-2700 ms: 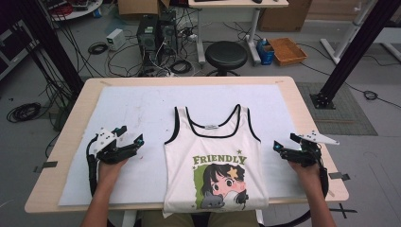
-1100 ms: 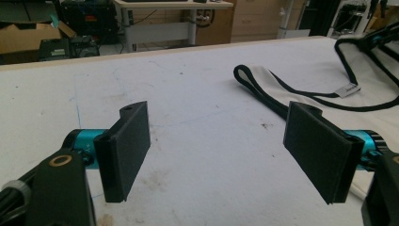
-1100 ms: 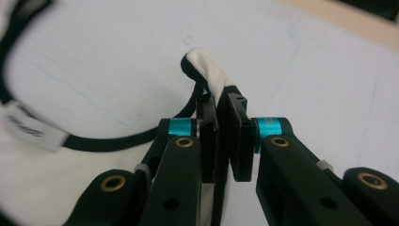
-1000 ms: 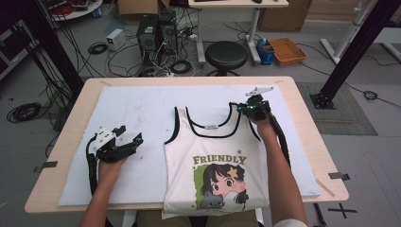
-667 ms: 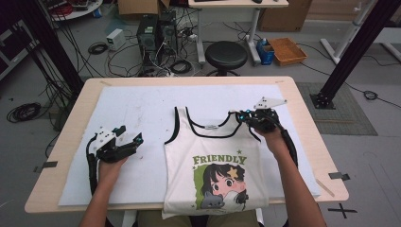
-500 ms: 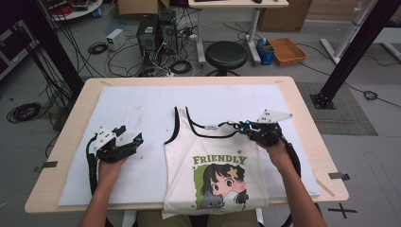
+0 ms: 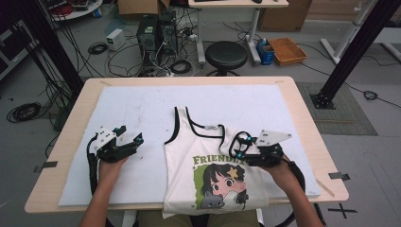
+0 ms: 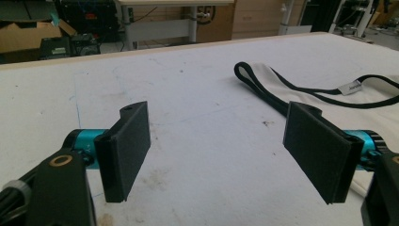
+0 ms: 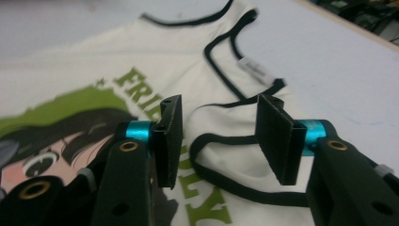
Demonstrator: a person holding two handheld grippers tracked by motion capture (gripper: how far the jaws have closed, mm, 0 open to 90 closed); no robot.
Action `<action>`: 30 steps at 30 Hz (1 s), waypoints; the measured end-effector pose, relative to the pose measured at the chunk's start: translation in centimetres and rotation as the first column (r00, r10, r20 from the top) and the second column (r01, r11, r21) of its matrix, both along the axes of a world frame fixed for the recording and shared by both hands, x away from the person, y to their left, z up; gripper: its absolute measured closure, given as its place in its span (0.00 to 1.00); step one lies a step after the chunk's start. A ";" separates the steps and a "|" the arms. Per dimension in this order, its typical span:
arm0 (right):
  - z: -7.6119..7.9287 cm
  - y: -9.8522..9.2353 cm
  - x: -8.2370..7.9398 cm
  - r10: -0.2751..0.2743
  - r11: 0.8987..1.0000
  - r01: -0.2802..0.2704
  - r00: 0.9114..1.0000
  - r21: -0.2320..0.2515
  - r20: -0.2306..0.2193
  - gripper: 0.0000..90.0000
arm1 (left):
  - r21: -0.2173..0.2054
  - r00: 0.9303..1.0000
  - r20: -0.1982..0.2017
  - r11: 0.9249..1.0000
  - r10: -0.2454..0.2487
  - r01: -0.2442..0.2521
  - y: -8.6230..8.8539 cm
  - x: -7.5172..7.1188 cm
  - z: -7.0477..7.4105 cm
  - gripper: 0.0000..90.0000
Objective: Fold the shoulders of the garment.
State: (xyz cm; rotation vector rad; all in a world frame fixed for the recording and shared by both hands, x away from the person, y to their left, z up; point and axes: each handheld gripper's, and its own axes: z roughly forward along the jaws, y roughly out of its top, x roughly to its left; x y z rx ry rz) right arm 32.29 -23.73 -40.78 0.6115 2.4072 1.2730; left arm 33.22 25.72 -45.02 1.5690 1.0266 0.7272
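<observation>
**Right strap folded in as tank top takes shape on the table**

A person works a white tank top (image 7: 215, 165) with a pair of hand-held tongs at a padded table (image 7: 142, 109). The shirt lies face up at the near middle of the mat, its cartoon print and green lettering toward the person, its hem hanging slightly over the near edge. The right strap (image 7: 239, 142) has been turned inward and now lies doubled over the chest, just above the lettering, while the left strap (image 7: 177, 125) lies flat, pointing toward the far side.

The right gripper (image 7: 240, 146) hovers over the folded strap; its jaws have just been opening and now stand apart, with the black-trimmed loop (image 9: 221, 155) lying below and between them, not pinched. The left gripper (image 7: 128, 136) rests on the bare mat well to the left of the shirt, jaws wide apart and empty, the left strap's loop (image 8: 249, 77) ahead of it to the right.

The step in hand looks like the release after a first fold. To do it well, the right tongs should probably lift straight clear so the pads do not drag the strap back out. The fold line should run parallel to the shirt's side. The left tongs would do best to take the other strap near its top, pinching both layers of trim, and carry it inward low over the cloth to match.
</observation>
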 end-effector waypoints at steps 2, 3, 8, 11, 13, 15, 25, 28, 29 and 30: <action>-0.9 1.8 0.1 0.030 0.997 -0.031 0.999 -0.070 -0.016 0.67 | 0.000 1.000 0.000 1.000 0.000 0.000 0.0 0.0 0.0 0.26; -1.4 2.6 0.2 0.032 0.995 -0.034 0.999 -0.095 -0.022 0.69 | 0.001 1.000 0.001 1.000 -0.001 0.001 0.0 0.0 0.0 0.26; -3.3 4.4 1.5 -0.024 0.969 0.022 1.000 -0.246 -0.003 0.97 | -0.003 1.000 0.001 1.000 -0.002 0.002 0.1 0.0 0.0 0.26; -2.8 3.5 1.4 -0.028 0.975 0.031 1.000 -0.219 0.014 0.98 | -0.002 1.000 0.001 1.000 -0.004 0.004 0.1 0.0 0.0 0.26; -1.9 2.1 0.9 -0.054 0.983 0.061 0.998 -0.173 0.045 0.99 | -0.004 1.000 0.000 1.000 -0.003 0.003 0.0 0.0 0.0 0.26; -1.1 0.5 0.2 -0.087 0.990 0.096 0.993 -0.103 0.084 0.98 | 0.003 1.000 0.001 1.000 -0.002 0.002 0.0 0.0 0.0 0.26; -0.8 -3.6 -2.5 -0.038 0.994 0.035 0.999 -0.106 -0.032 0.74 | 0.008 1.000 0.003 1.000 0.004 -0.004 -0.1 0.0 0.0 0.26; -0.7 -3.9 -2.2 -0.065 0.998 0.066 0.997 0.018 -0.044 0.72 | 0.008 1.000 0.000 1.000 0.004 -0.004 0.0 0.0 0.0 0.26; -0.8 -3.7 -2.0 -0.080 0.996 0.082 0.996 0.046 -0.050 0.73 | 0.006 1.000 -0.001 1.000 0.005 -0.005 0.0 0.0 0.0 0.26; -1.0 -3.1 -1.6 -0.102 0.994 0.104 0.993 0.044 -0.056 0.77 | 0.005 1.000 -0.001 1.000 0.006 -0.006 0.0 0.0 0.0 0.26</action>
